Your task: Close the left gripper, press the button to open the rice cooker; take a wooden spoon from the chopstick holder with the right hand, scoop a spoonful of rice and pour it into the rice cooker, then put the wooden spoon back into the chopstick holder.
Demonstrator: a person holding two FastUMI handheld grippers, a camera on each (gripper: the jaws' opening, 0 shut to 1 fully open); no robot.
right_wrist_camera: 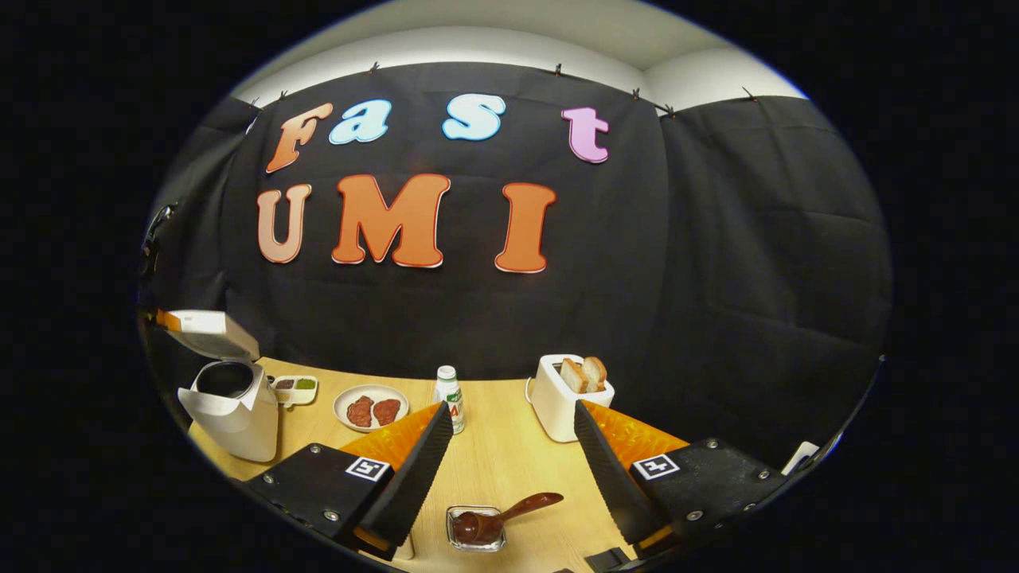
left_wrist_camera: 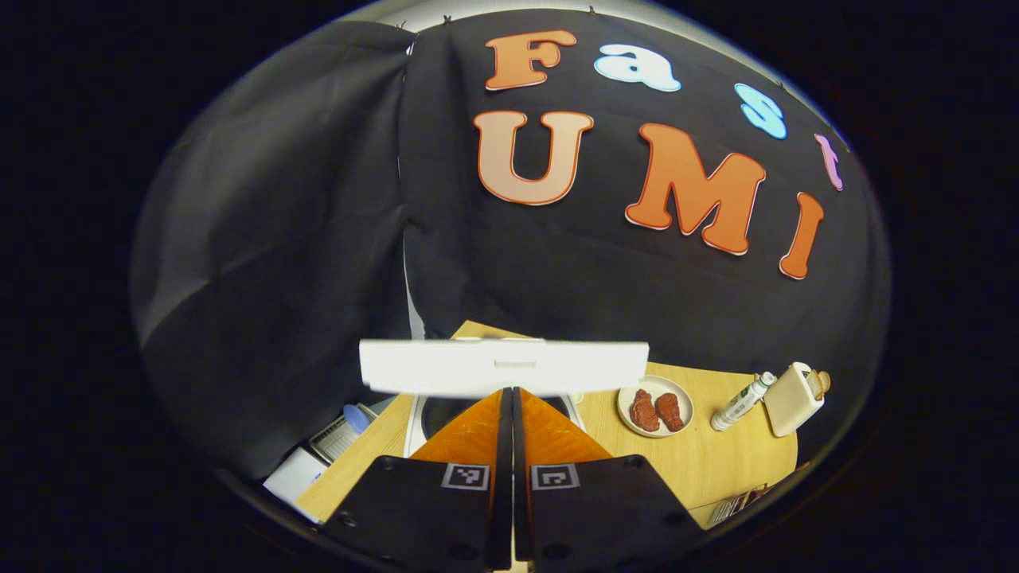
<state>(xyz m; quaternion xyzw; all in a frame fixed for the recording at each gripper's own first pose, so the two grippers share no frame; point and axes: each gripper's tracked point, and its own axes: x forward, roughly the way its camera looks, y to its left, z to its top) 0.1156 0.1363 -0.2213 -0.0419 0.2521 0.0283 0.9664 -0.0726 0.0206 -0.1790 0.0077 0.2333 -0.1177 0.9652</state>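
Light wood forms the desk, which carries every item in front of the black cloth wall. At its left end in the right gripper view stands the white rice cooker, lid raised and tilted back, dark inner pot exposed. In the left gripper view the same lid appears edge-on as a white bar directly above the left claw, whose two orange fingers are clenched together with no gap and grasp nothing; the pot opening lies just beyond their tips. The white toaster, two bread slices upright in its slots, stands near the back edge. The right claw is released, its fingers spread wide apart and holding nothing. A round plate bearing two red-brown meat pieces lies between cooker and toaster, with a small white bottle just beside it. A small sauce tray sits just beside the cooker. Nearest the camera, between the right fingers, a small clear container holds the bowl of the wooden spoon, handle slanting up to the right.
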